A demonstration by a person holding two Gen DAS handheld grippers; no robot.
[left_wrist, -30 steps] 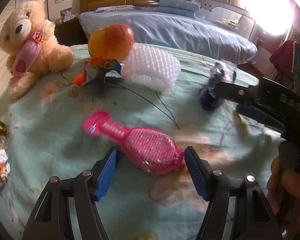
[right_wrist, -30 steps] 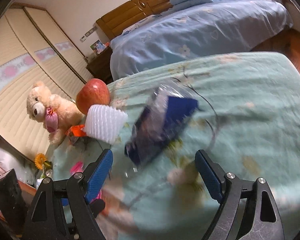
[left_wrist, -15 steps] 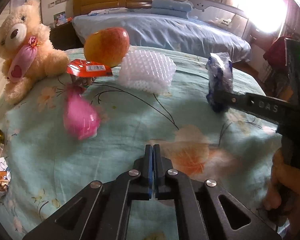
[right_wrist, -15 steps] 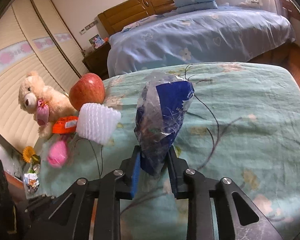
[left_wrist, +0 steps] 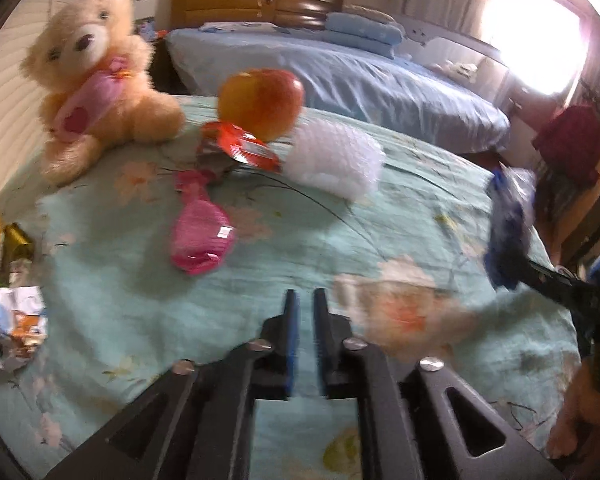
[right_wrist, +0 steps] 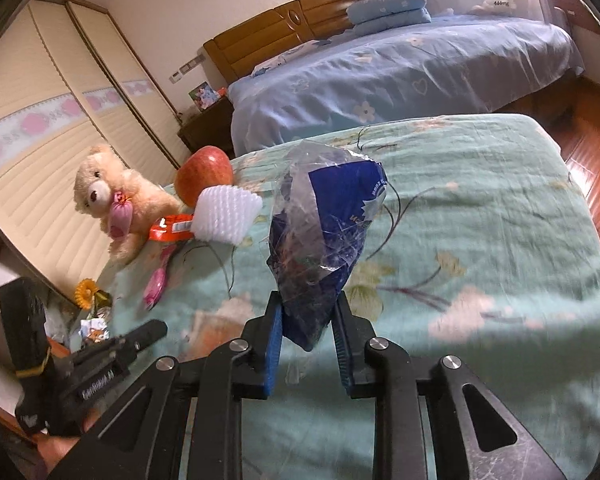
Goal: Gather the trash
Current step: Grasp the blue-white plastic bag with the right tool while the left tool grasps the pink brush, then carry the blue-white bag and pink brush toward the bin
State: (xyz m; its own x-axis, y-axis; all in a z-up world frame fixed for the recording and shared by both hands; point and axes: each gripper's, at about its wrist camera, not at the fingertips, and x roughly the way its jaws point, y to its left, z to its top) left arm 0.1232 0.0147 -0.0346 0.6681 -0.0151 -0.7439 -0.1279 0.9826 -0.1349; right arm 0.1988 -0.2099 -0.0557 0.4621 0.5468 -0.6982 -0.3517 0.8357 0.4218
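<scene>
Glossy crinkled plastic wrapper, matt cloth bedspread, plush teddy bear.

A mint-green bedspread with a peach and white floral print and thin dark stems fills the middle of both views. At the upper left sits a cream plush teddy bear with a pink heart-marked pouch. Beside it lie a red and yellow apple, a crumpled orange-red wrapper, a white foam fruit net and a bright pink plastic packet. A clear and dark blue plastic bag with white print stands at the centre of the right wrist view, between blue pads. At the top, a pale blue bed cover with small flowers and hearts lies under a brown wooden headboard.
</scene>
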